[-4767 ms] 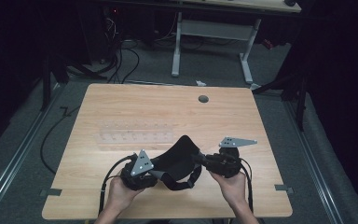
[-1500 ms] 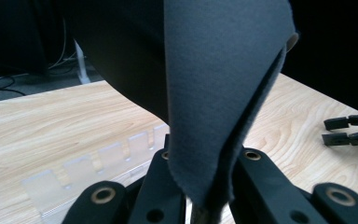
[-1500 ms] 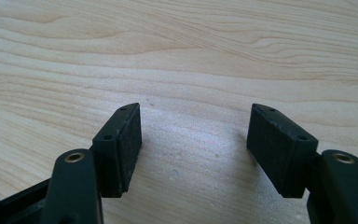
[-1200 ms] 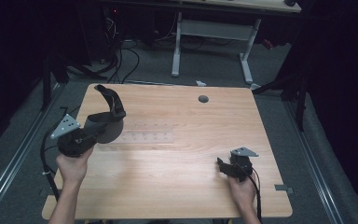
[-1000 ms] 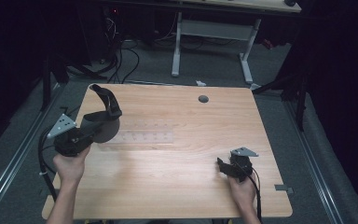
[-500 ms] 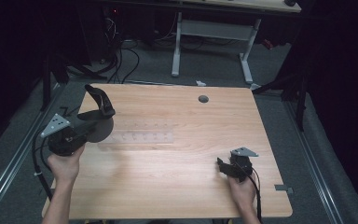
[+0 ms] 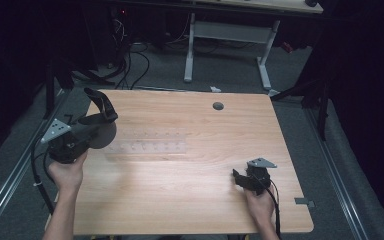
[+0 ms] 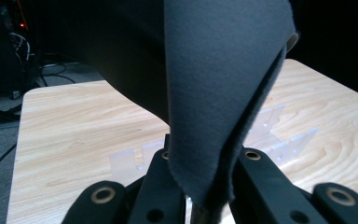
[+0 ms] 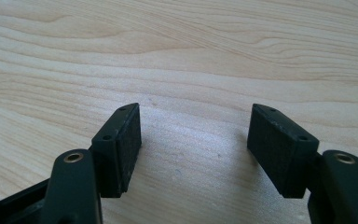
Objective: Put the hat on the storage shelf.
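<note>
Left gripper (image 7: 87, 131): jaws clamped on a dark grey cloth (image 7: 101, 107), held above the table's (image 7: 180, 200) left edge
Cloth: rose from the jaws over the table's far-left corner, one end curling upward
Clear rack (image 7: 147, 147): lay flat on the table, just right of the cloth
Right gripper (image 7: 240, 180): rested near the table's near-right corner, pads (image 9: 128, 140) spread wide, nothing between them

Dark room, grey carpet floor (image 7: 230, 70)
</note>
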Available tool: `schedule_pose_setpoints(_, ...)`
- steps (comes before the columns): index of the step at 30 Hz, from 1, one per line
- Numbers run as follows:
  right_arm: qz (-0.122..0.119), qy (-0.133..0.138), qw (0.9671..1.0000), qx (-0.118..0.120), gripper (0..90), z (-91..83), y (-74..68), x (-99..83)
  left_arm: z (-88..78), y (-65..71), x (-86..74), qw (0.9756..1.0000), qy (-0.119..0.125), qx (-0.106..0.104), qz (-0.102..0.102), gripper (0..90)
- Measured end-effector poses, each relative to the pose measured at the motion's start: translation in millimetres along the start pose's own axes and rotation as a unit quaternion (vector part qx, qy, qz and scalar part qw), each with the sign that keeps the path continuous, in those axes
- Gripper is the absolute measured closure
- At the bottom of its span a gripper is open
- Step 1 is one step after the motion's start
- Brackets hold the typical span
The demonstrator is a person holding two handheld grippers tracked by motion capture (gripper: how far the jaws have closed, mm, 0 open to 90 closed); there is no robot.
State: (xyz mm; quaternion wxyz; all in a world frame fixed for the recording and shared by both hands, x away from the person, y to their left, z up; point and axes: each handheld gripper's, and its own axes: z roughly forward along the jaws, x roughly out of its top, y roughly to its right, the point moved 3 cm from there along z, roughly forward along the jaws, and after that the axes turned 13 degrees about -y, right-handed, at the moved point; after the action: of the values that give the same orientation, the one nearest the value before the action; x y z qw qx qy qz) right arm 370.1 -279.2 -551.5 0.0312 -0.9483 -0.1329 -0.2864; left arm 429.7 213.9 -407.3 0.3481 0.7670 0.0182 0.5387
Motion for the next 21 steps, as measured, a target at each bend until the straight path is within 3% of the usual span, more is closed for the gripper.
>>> schedule_pose_setpoints(7,-0.003,0.001,1.0,0.001,35.2,-0.1,-0.3,-0.3,5.2,-8.4,-1.0,0.9998,-0.004,0.02,0.005,86.0)
schedule_pose_setpoints(12,-0.002,0.001,1.0,0.001,35.2,-0.1,-0.3,-0.3,12.0,-9.8,-7.0,0.9987,-0.012,0.037,0.033,86.0)
schedule_pose_setpoints(16,-0.002,0.0,1.0,0.001,35.1,-0.1,-0.3,-0.3,17.0,-14.5,-7.5,0.9983,-0.001,0.048,0.034,86.0)
schedule_pose_setpoints(21,-0.002,0.001,1.0,0.001,35.1,-0.1,-0.3,-0.3,21.7,-17.3,-10.7,0.9977,-0.009,0.057,0.037,86.0)
